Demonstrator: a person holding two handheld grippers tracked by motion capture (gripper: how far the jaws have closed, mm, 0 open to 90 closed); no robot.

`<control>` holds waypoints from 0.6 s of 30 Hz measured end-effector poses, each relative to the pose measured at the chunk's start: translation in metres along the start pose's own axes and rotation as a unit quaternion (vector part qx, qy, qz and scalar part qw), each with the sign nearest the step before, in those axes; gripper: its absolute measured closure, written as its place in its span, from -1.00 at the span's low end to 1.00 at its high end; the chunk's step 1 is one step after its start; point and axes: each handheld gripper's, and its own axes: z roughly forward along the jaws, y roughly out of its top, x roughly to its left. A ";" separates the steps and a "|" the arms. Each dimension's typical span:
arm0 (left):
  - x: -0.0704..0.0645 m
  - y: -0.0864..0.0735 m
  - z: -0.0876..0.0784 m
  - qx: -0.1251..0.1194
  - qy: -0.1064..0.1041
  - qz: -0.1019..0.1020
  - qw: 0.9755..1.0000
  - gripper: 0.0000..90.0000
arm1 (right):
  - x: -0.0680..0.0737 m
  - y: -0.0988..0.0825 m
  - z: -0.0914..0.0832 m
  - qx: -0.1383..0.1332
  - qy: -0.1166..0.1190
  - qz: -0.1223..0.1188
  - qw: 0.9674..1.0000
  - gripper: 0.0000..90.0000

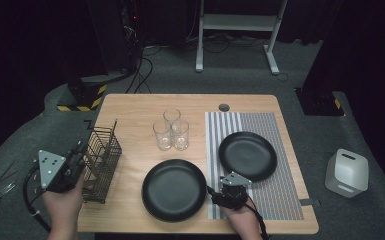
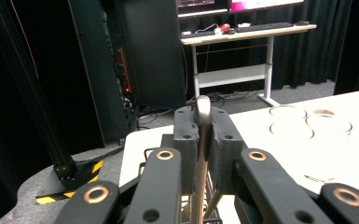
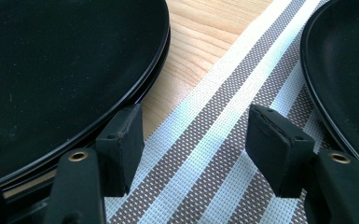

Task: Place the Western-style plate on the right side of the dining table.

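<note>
Firmly clamped: slim rounded metal handle [image 2: 202,116] in left hand-held gripper [image 2: 203,135].

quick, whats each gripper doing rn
left gripper: closed on a metal utensil handle
right gripper: open, holding nothing

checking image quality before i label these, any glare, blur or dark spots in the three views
High view: the table is evenly lit, the floor and room beyond fall to near black. Left gripper view: the tabletop is blown out to white, so the glasses show as faint rims; the utensil handle between the jaws is sharp. Right gripper view: crisp placemat weave, dull sheen on the left black plate.
</note>
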 end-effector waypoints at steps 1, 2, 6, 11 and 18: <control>0.000 0.000 0.000 0.000 0.000 -0.001 1.000 0.85 | 0.000 0.000 0.000 0.000 0.000 0.000 1.000 -0.18; 0.000 -0.001 0.000 0.000 0.000 -0.002 1.000 0.85 | 0.000 0.000 0.000 0.000 0.000 -0.001 1.000 -0.18; 0.000 -0.002 0.000 -0.002 -0.001 -0.004 1.000 0.85 | 0.000 0.000 0.000 0.000 0.000 -0.001 1.000 -0.18; 0.002 -0.002 -0.001 -0.003 -0.002 -0.006 1.000 0.85 | 0.000 0.000 0.000 0.000 0.000 0.000 1.000 -0.18; 0.004 -0.002 -0.003 -0.010 -0.006 -0.010 1.000 0.85 | 0.000 0.000 0.000 0.000 0.000 -0.002 1.000 -0.17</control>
